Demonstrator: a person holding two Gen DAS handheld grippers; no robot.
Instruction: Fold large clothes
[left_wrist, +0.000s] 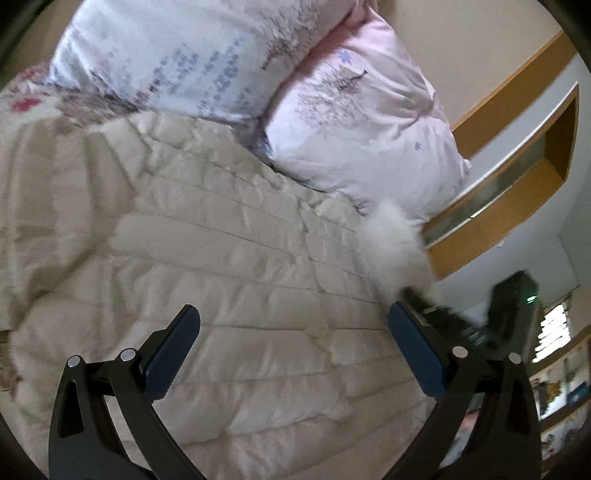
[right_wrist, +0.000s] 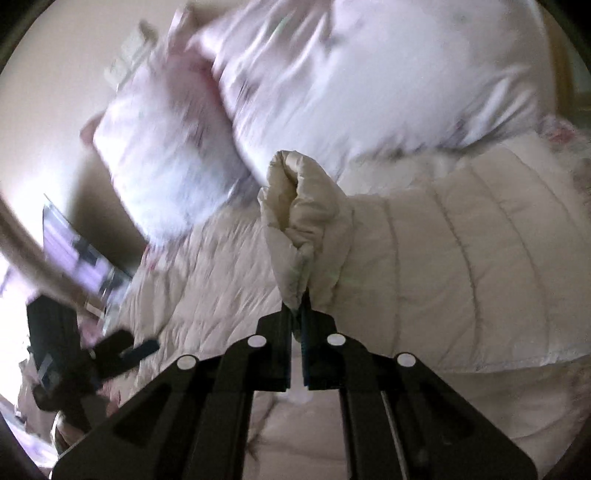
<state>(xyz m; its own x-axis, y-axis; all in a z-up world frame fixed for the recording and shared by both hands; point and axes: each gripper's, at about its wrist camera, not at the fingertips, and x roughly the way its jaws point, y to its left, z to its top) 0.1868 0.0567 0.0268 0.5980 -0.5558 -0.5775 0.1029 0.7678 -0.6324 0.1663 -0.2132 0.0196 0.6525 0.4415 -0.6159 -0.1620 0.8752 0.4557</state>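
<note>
A cream quilted puffer jacket (left_wrist: 229, 258) lies spread on the bed. My left gripper (left_wrist: 295, 332) is open and empty, hovering over the jacket's body. My right gripper (right_wrist: 298, 306) is shut on a bunched fold of the jacket (right_wrist: 299, 214) and holds it lifted above the rest of the garment (right_wrist: 461, 277). In the left wrist view the right gripper (left_wrist: 461, 325) shows at the right edge with a pale lifted piece of the jacket (left_wrist: 395, 240). In the right wrist view the left gripper (right_wrist: 122, 354) shows blurred at the lower left.
Two pale pink and white printed pillows (left_wrist: 354, 107) (left_wrist: 162, 51) lie at the head of the bed, just beyond the jacket. A wooden headboard shelf (left_wrist: 517, 166) runs along the right. A floral bedsheet (left_wrist: 22, 96) shows at the left.
</note>
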